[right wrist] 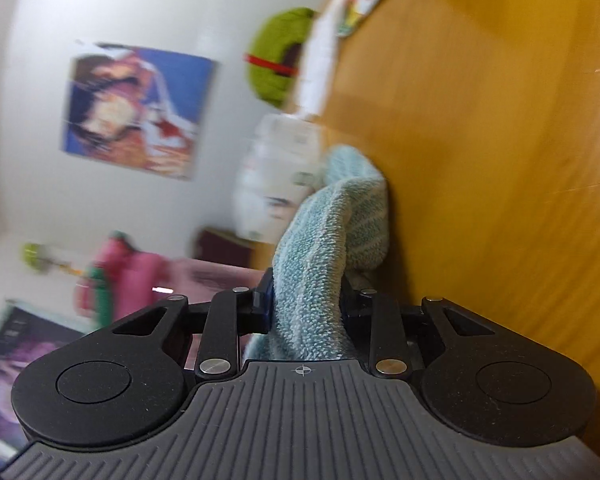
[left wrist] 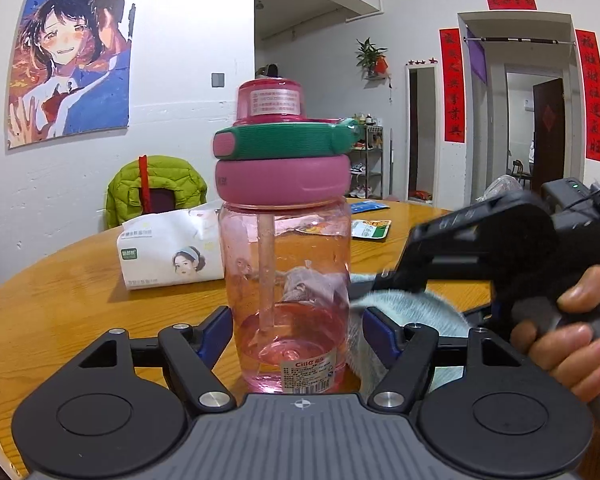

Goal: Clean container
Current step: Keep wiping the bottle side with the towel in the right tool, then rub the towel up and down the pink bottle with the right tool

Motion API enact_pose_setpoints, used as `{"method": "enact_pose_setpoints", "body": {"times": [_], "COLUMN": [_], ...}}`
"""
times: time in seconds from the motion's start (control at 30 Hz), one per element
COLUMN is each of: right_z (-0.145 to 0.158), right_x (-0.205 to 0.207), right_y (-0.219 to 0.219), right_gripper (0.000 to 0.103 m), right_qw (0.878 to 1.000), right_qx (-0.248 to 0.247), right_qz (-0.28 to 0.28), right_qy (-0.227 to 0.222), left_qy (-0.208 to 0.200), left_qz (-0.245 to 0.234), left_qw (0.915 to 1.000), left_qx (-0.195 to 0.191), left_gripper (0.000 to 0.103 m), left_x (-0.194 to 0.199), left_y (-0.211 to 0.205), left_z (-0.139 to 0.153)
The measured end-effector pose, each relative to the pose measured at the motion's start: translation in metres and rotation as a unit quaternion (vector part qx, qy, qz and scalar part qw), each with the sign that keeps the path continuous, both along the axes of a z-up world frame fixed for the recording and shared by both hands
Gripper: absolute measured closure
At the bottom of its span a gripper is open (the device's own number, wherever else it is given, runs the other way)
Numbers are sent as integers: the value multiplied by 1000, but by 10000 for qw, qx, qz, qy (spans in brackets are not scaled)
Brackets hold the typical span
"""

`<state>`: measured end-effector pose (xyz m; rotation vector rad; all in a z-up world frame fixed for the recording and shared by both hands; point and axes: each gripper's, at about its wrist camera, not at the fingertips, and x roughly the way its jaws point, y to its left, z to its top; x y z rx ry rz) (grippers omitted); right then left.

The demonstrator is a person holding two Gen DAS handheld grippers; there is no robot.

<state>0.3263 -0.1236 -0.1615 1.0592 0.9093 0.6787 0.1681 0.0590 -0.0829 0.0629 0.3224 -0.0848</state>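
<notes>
A clear pink water bottle point(left wrist: 288, 272) with a pink and green lid stands upright on the wooden table point(left wrist: 60, 304), a little water in its base. My left gripper point(left wrist: 298, 336) is shut on the bottle's lower body. My right gripper point(right wrist: 306, 304) is shut on a light blue towel point(right wrist: 324, 248). In the left wrist view the right gripper point(left wrist: 380, 280) is turned sideways and holds the towel point(left wrist: 412, 308) against the bottle's right side. The bottle shows blurred at the left of the right wrist view point(right wrist: 140, 272).
A white tissue pack point(left wrist: 168, 256) lies behind the bottle on the left. Snack packets point(left wrist: 370, 228) lie further back on the table. A chair with a green jacket point(left wrist: 156, 188) stands at the far edge. The right wrist view is motion-blurred.
</notes>
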Motion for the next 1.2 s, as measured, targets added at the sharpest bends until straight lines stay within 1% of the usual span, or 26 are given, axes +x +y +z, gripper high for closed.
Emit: {"method": "enact_pose_setpoints", "body": {"times": [0.03,0.07,0.1,0.13,0.2,0.27,0.3,0.4,0.47,0.5,0.53,0.57,0.67,0.7,0.77,0.8,0.83,0.9,1.0,1.07,1.2], "right_z": [1,4,8,12,20,26,24,10,2,-1,0,3,15,17,18,17,15,11,8,10,12], "right_x": [0,-1,-2,-4,-8,-10,-9,-2,5,7,7,6,5,7,12,15,18,22,22,16,9], "right_y": [1,0,-2,-6,-12,-14,-11,-6,-1,1,2,3,2,2,3,3,3,3,1,0,2], "right_gripper": [72,72,72,72,72,72,72,71,71,74,71,70,69,69,69,69,69,68,68,68,68], "right_qw": [10000,9999,9992,9971,9896,9854,9871,9955,9998,9998,9998,9998,9982,9972,9959,9957,9957,9957,9960,9965,9979], "right_qx": [-45,12,227,551,1115,1298,1243,829,166,-105,-187,-174,-66,-7,115,196,302,543,651,587,263], "right_qz": [7,7,-12,-36,-71,-31,27,35,93,111,95,61,-95,-169,-279,-253,-191,22,203,300,373], "right_qy": [-48,-150,-323,-527,-907,-1104,-1013,-459,-33,94,44,-103,-586,-722,-849,-866,-855,-744,-584,-505,-454], "left_qy": [6,10,12,12,16,19,21,23,30,30,43,65,33,10,-9,28,36,21,0,5,18], "left_qz": [-5,-9,-8,-6,-4,0,6,3,1,1,16,43,373,399,233,124,82,44,52,88,72], "left_qw": [10000,10000,10000,10000,10000,10000,10000,10000,10000,10000,10000,10000,9991,9988,9989,9990,9990,9994,9997,9997,9997], "left_qx": [-11,-18,-13,-5,-2,12,14,11,26,22,6,-16,194,279,409,427,439,350,225,207,219], "left_gripper": [35,35,35,35,34,34,34,34,34,34,34,29,28,29,29,27,28,28,28,28,29], "left_x": [0,0,0,0,-1,0,0,0,0,0,0,-1,-5,-7,-9,-9,-9,-8,-3,0,1], "left_y": [0,1,1,0,0,1,1,1,0,1,1,1,-7,-10,-16,-18,-19,-15,-5,1,2], "left_z": [0,0,0,0,0,0,0,0,0,0,-1,-1,0,0,0,0,-1,-1,0,0,1]}}
